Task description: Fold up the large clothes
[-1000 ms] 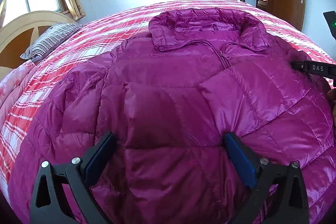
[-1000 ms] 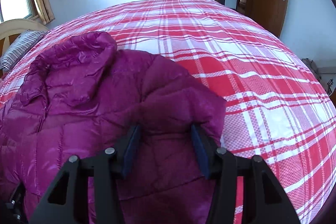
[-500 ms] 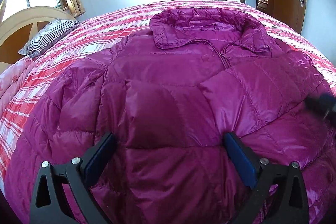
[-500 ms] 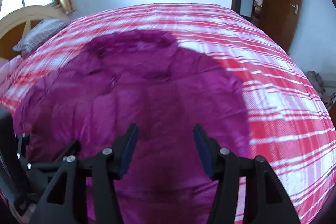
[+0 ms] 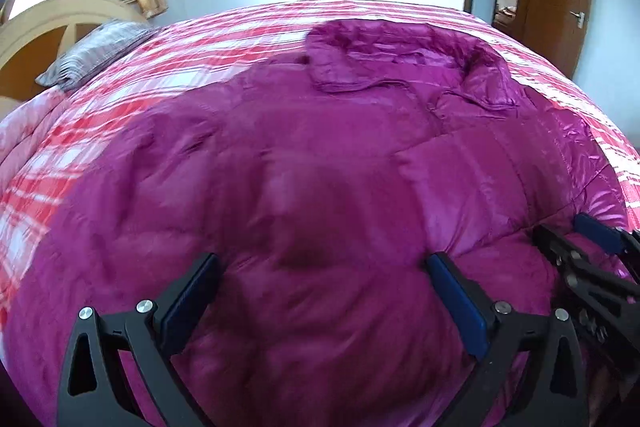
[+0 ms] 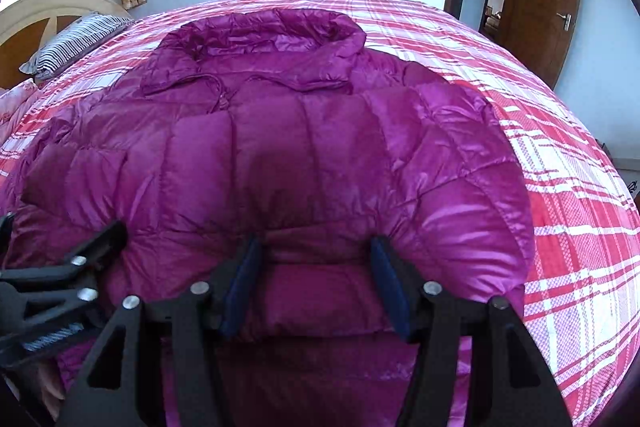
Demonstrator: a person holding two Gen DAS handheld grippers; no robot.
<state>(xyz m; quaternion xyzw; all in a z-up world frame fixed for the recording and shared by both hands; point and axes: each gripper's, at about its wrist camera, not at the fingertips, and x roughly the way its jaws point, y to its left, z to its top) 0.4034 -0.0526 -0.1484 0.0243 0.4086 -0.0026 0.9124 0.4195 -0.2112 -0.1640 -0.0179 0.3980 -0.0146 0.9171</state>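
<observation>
Both pairs of jaws stand apart over the jacket (image 6: 304, 163), gripping nothing. On my right gripper (image 6: 316, 287) the jaws have just been opening, with a puffed fold of the near hem bulging between them. My left gripper (image 5: 320, 307) hangs wide over the near left part. The jacket lies front up on the bed (image 6: 568, 187), collar (image 6: 276, 43) far, a pillow (image 6: 72, 43) far left.

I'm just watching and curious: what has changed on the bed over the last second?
The right gripper swung from the jacket's right edge to its near hem beside the left gripper, its jaws opening, nothing gripped. The jacket, bedspread and open left gripper stayed put.
</observation>
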